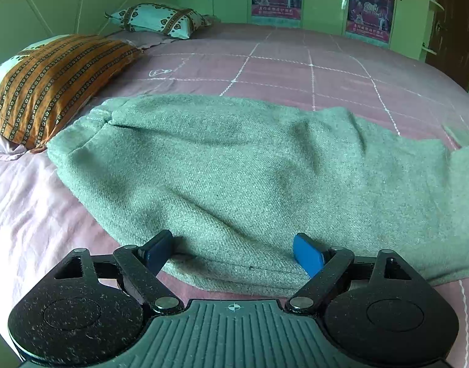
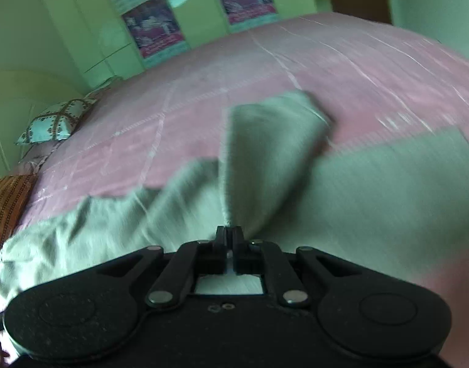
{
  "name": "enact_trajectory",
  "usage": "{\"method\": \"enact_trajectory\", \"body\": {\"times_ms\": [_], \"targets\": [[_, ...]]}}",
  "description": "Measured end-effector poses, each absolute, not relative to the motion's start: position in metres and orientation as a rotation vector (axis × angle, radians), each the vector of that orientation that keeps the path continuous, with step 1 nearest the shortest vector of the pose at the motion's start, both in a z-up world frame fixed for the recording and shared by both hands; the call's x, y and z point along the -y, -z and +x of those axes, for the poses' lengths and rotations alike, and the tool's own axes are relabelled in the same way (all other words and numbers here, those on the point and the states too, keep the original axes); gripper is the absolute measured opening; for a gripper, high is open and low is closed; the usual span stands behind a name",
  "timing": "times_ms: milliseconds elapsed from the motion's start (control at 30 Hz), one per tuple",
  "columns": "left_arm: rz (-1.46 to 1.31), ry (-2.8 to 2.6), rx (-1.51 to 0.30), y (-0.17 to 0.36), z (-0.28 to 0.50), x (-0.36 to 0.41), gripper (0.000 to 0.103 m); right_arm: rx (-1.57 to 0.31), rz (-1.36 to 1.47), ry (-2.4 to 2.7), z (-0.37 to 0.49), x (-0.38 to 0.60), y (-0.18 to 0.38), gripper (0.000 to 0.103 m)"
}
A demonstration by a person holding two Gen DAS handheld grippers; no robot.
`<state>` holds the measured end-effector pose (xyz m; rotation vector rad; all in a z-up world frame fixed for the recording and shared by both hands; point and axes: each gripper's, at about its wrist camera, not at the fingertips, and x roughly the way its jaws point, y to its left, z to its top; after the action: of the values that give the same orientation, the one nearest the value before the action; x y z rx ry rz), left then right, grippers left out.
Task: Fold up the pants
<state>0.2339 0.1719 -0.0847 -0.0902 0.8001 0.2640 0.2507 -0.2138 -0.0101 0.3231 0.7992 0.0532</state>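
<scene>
The grey-green woolly pants [image 1: 234, 165] lie spread across the near half of the pink quilted bedspread [image 1: 296, 61], their near hem right at the left gripper [image 1: 234, 253]. That gripper's blue-padded jaws stand wide apart, released, one pad at each side of the rounded near edge of the cloth, gripping nothing. Beyond the pants, a broad stretch of bedspread with white stitched squares runs open to the far side. At far left, an orange striped pillow [image 1: 56, 86] sits just beside the pants' left edge, and a white patterned pillow [image 1: 160, 20] lies farther back.

Over in the blurred right wrist view, the right gripper [image 2: 229, 236] is clenched on a raised fold of the pants [image 2: 265, 153], the cloth rising in a peaked ridge from the closed jaws. Pink bedspread [image 2: 372, 70] spreads open behind it.
</scene>
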Motion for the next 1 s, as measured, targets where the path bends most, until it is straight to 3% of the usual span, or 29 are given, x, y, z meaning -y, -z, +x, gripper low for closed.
{"method": "enact_trajectory", "body": {"times_ms": [100,233,467,500,533,600,800,933,967,1000], "targets": [[-0.089,-0.261,-0.799,0.085,0.233,-0.172,0.085,-0.861,0.390,-0.035,0.240,0.230,0.034,0.000],[-0.130,-0.264,-0.779,0.082,0.232,-0.176,0.085,-0.718,0.347,-0.077,0.237,0.226,0.008,0.012],[-0.134,-0.378,-0.792,0.085,0.234,-0.189,0.086,-0.775,0.012,-0.130,0.311,0.174,0.006,0.019],[-0.135,-0.373,-0.812,0.088,0.236,-0.191,0.091,-0.791,-0.071,-0.114,0.318,0.167,0.011,0.014],[-0.142,-0.372,-0.823,0.091,0.237,-0.193,0.093,-0.786,-0.118,-0.095,0.320,0.165,0.014,0.000],[-0.234,-0.364,-0.837,0.097,0.237,-0.207,0.098,-0.789,-0.076,-0.078,0.320,0.177,0.012,0.000],[-0.260,-0.356,-0.825,0.102,0.235,-0.208,0.098,-0.776,0.176,-0.008,0.258,0.241,0.005,0.000],[-0.257,-0.359,-0.815,0.102,0.233,-0.207,0.098,-0.805,0.161,0.001,0.232,0.259,0.023,0.000],[-0.250,-0.363,-0.810,0.102,0.233,-0.206,0.099,-0.781,0.150,-0.001,0.229,0.259,0.019,0.002],[-0.245,-0.367,-0.801,0.101,0.231,-0.205,0.099,-0.752,0.124,-0.002,0.229,0.257,0.014,0.013]]}}
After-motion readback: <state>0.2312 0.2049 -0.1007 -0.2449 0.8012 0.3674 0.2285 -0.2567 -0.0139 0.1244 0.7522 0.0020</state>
